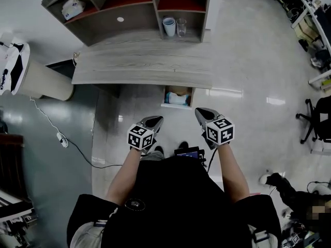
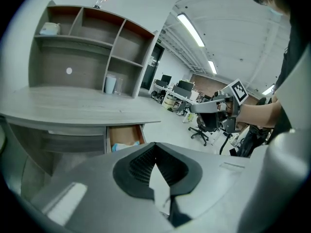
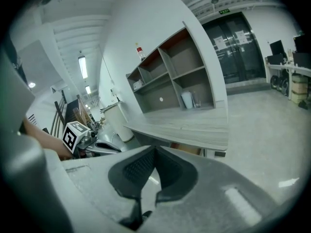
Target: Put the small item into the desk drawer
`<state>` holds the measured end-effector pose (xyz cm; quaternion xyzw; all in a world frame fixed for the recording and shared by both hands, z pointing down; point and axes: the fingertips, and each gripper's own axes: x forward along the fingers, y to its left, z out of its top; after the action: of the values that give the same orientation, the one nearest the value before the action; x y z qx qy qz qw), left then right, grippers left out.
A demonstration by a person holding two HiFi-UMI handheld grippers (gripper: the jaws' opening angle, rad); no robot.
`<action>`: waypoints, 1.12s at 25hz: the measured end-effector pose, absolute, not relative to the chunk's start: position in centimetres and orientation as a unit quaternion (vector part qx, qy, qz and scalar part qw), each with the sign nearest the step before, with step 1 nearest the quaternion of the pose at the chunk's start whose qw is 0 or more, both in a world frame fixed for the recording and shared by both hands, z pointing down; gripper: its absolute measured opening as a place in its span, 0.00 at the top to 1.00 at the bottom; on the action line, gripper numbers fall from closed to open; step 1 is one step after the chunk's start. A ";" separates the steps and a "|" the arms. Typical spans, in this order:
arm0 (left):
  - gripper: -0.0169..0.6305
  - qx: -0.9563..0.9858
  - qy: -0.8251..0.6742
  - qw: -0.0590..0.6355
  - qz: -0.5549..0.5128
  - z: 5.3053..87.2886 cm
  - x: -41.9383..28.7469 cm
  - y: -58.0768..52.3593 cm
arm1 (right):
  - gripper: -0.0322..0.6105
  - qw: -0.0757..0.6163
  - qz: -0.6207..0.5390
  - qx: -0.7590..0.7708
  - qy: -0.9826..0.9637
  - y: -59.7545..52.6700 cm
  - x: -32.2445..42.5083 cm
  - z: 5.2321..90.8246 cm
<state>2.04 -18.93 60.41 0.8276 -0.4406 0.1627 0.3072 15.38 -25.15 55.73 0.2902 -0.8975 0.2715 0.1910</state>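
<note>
The desk drawer [image 1: 178, 96] stands pulled out under the grey wooden desk [image 1: 145, 66]. A white and pale blue packet [image 1: 177, 98] lies inside it. Both grippers hover over the floor in front of the drawer, close to my body. My left gripper [image 1: 156, 120] is shut with nothing in it. My right gripper [image 1: 199, 112] is shut and empty too. In the left gripper view the closed left gripper [image 2: 155, 145] points toward the open drawer [image 2: 124, 136] and the packet [image 2: 121, 146]. The right gripper view shows the closed right gripper [image 3: 155, 150] below the desk edge [image 3: 194, 132].
A shelf unit [image 1: 129, 9] on the desk holds a white cup [image 1: 169, 26], a glass [image 1: 181, 26] and a tissue pack [image 1: 72, 6]. A beige cylinder [image 1: 44, 81] stands left of the desk, with a cable [image 1: 62, 138] on the floor. An office chair [image 1: 315, 120] is at right.
</note>
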 end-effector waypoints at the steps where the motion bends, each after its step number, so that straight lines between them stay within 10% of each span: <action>1: 0.97 0.829 -0.439 0.305 0.162 60.2 2.0 -18.9 | 0.95 0.187 0.274 0.293 -0.897 -24.8 15.4 55.6; 28: 0.97 0.885 -0.382 0.253 0.088 54.7 -2.9 -10.8 | 0.95 0.163 0.256 0.395 -0.867 -13.0 10.1 53.2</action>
<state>-2.85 -10.80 54.69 0.8846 -0.3818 0.0881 0.2527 10.13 -13.02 53.20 0.3947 -0.8672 0.2560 0.1634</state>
